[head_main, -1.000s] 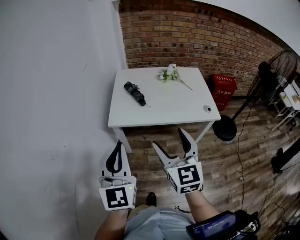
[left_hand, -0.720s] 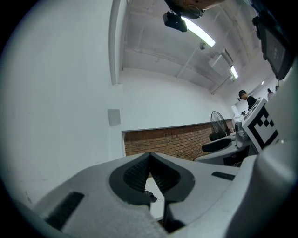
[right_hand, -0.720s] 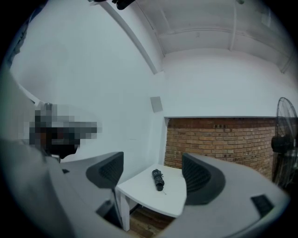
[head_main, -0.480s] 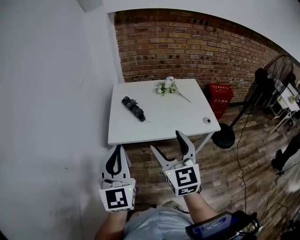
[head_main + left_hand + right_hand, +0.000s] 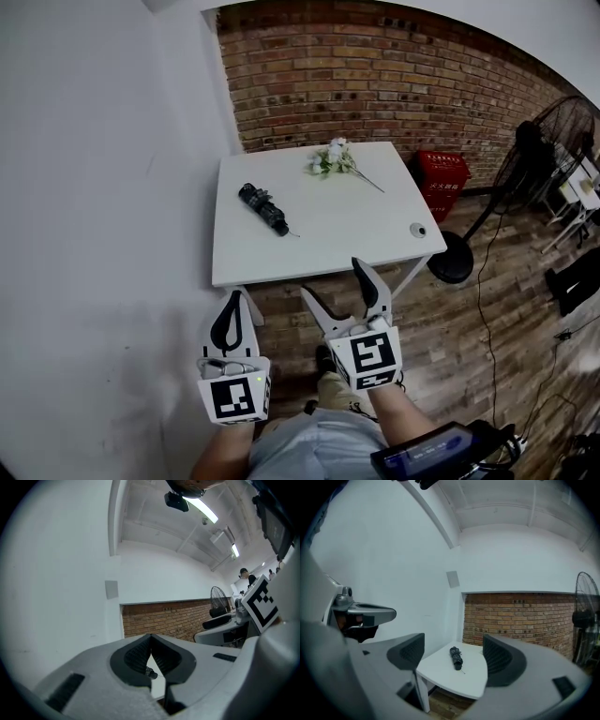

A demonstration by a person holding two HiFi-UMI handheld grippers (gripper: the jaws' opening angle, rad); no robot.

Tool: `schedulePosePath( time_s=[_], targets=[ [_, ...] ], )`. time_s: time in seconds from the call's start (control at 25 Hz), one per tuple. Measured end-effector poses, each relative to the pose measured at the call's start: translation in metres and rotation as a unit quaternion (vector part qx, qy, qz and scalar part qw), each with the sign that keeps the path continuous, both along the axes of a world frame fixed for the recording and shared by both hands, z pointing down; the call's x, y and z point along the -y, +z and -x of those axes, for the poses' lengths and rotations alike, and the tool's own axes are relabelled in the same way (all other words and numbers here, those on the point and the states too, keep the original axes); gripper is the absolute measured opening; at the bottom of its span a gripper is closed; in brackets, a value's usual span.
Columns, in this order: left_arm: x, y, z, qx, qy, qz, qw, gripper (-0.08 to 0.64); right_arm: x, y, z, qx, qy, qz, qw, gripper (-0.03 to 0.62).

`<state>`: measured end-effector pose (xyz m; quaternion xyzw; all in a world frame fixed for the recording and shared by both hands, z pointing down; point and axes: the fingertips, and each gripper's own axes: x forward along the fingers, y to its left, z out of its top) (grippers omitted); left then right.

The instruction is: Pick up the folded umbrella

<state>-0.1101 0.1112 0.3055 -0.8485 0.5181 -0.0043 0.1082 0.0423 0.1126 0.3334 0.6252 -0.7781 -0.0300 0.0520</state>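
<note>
Closer to the counter (image 5: 356, 225) than a second ago, with a shoe (image 5: 336, 389) stepping into view. Approaching, nothing grasped yet. Lying untouched near the counter's left edge: folded umbrella (image 5: 263, 208). Carrying left tool (image 5: 234, 298) pressed together, right tool (image 5: 332, 279) spread wide, both empty. Next, probably: reaching over and straddling the umbrella's body.

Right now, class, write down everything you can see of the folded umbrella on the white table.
The folded umbrella is black, compact, collapsed into a short, lumpy cylinder, apparently fabric bunched around a stubby core. It lies flat on the white table, in its left half towards the white wall, diagonal to the edges. A thin cord or tip trails from its nearer end. Only the tabletop touches it; the white flowers lie apart at the far edge.
</note>
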Motion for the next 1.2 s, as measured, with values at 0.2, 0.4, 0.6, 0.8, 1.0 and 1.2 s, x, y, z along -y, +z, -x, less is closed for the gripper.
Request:
schedulePosePath(
  time_s=[0.2,0.4,0.6,0.8,1.0,1.2],
  targets=[
    [0.023,0.013,-0.009,0.007,-0.002,0.011,0.9999,0.008,0.024,0.01,-0.011,0.004,0.001,0.006,1.0,0.39],
    [0.06,0.022,-0.021,0.012,-0.01,0.023,0.9996,0.006,0.061,0.02,-0.026,0.009,-0.003,0.019,1.0,0.39],
    [0.101,0.025,-0.036,0.019,-0.016,0.03,0.9992,0.008,0.103,0.028,-0.044,0.013,-0.007,0.032,0.999,0.39],
    [0.143,0.033,-0.048,0.025,-0.028,0.041,0.9985,0.008,0.145,0.039,-0.058,0.017,-0.018,0.043,0.999,0.39],
    [0.178,0.036,-0.061,0.029,-0.04,0.046,0.9978,0.008,0.181,0.047,-0.072,0.022,-0.028,0.053,0.998,0.39],
    [0.207,0.034,-0.07,0.034,-0.05,0.045,0.9972,0.008,0.216,0.047,-0.08,0.025,-0.039,0.052,0.998,0.39]
  ],
)
